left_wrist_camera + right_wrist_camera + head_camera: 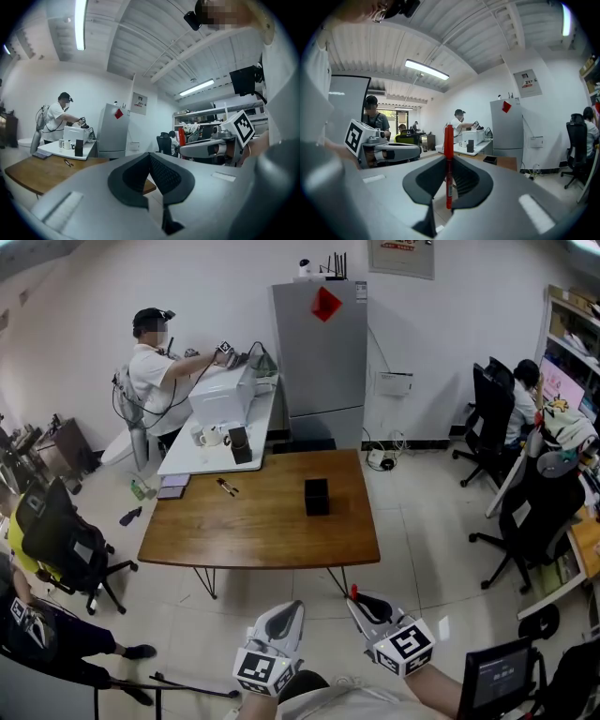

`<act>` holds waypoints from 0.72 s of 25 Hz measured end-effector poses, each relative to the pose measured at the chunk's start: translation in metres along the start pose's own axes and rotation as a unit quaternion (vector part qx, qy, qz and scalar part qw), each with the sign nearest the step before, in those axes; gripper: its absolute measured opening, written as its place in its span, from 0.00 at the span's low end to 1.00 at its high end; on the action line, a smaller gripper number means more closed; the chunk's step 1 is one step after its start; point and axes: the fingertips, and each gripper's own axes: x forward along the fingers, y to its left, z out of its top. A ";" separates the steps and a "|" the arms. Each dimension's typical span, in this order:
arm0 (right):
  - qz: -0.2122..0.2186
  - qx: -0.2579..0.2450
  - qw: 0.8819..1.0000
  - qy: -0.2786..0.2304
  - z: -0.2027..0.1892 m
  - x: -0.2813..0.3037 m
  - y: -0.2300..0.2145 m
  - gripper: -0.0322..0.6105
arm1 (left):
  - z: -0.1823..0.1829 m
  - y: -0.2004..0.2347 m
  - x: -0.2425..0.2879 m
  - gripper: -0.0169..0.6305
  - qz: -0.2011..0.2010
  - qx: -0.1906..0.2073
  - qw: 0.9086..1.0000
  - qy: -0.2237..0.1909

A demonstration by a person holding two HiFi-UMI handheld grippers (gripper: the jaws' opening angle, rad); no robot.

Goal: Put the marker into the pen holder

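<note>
Currently the marker (448, 154) is clamped upright in the right hand-held gripper (449, 176), well apart from the pen holder (317, 496) on the far counter (253, 535); the left hand-held gripper (151, 171) is clenched, empty. Marker to be held vertical and centred over the holder before release.

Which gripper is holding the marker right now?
The right gripper: the red marker stands clamped between its jaws, while the left gripper is shut on nothing.

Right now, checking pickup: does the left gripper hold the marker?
No; the red marker is clamped in the right gripper, the left gripper is empty.
</note>
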 end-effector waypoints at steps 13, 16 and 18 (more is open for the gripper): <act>-0.030 0.014 0.999 0.017 0.013 0.128 -0.092 0.11 | 0.000 0.114 0.119 0.04 -0.027 0.008 0.999 0.019; -0.050 0.024 0.998 0.011 0.025 0.167 -0.118 0.11 | 0.013 0.152 0.150 0.04 -0.039 0.008 0.999 0.018; -0.063 0.031 0.998 0.006 0.032 0.192 -0.132 0.11 | 0.020 0.174 0.167 0.04 -0.051 0.008 0.998 0.019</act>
